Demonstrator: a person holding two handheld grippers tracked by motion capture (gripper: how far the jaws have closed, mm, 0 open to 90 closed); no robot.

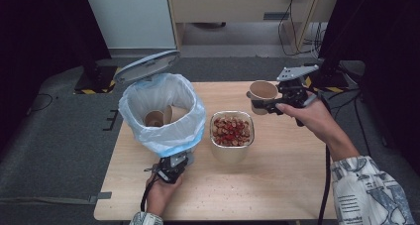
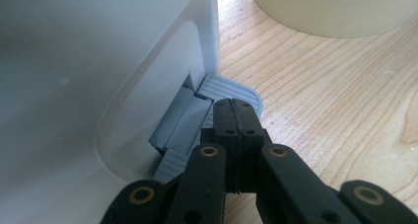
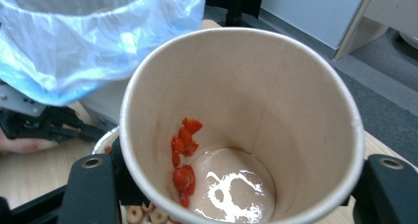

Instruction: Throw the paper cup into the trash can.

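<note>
Right claw grips cup, base hidden.

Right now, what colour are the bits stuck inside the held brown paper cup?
Red, clinging to the cup's inner wall; clearest in the right gripper view.

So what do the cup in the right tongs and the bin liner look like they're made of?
The tan round cup looks like paper: matte, fibrous brown wall with a rolled rim, probably coated inside, since the wet bottom shines. The pale blue translucent bin liner looks like thin plastic film: it wrinkles, glints and lets light through.
</note>
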